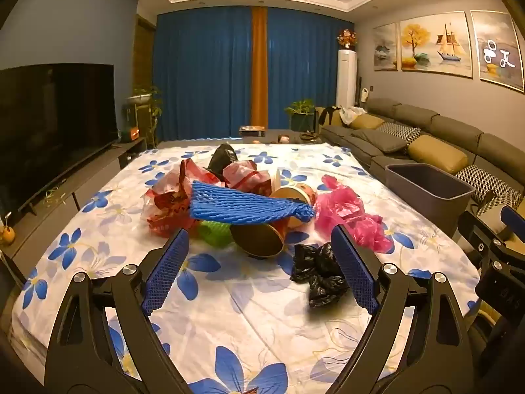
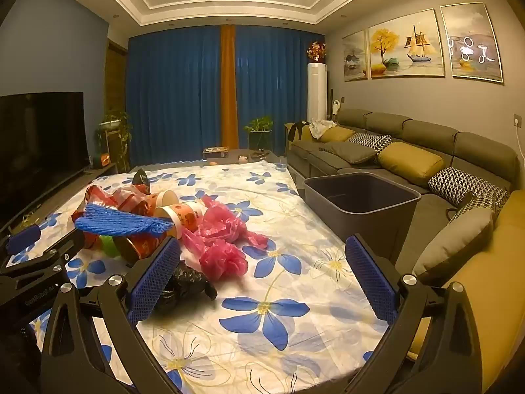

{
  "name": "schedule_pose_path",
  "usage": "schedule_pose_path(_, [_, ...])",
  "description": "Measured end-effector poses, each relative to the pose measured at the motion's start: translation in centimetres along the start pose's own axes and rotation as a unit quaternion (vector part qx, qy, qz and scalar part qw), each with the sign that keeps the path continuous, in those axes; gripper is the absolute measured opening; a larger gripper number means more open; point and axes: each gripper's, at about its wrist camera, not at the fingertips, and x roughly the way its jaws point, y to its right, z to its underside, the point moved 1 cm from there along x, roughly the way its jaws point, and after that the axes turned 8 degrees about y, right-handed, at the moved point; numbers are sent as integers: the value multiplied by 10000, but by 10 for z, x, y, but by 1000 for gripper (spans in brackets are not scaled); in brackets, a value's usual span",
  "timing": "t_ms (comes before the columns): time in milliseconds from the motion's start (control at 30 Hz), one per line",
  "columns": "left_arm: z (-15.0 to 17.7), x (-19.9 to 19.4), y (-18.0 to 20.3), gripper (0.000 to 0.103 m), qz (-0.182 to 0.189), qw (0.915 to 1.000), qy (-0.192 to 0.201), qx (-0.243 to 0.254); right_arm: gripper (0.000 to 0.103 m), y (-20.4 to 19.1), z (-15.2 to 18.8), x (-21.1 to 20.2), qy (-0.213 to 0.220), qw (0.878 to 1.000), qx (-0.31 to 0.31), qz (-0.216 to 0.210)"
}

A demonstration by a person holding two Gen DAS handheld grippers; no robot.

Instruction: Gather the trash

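Hovering wide open & empty, left gripper (image 1: 259, 246) and right gripper (image 2: 262, 259) face trash pile (image 1: 229, 197) beside gray bin (image 2: 362, 197) on flowered tablecloth (image 2: 279, 312).

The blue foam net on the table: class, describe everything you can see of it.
The blue foam net is a soft-looking mesh sleeve, flattened and lying roughly level on top of the trash pile. One end is bunched and frayed. It rests across the paper cups and red plastic bags, above a green item. Neither gripper touches it.
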Motion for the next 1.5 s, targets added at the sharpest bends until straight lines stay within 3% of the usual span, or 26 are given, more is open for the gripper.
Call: schedule_pose_path(1500, [-3, -7, 5, 87, -3, 9999, 139, 23, 98, 5, -2, -7, 175, 9998, 79, 112])
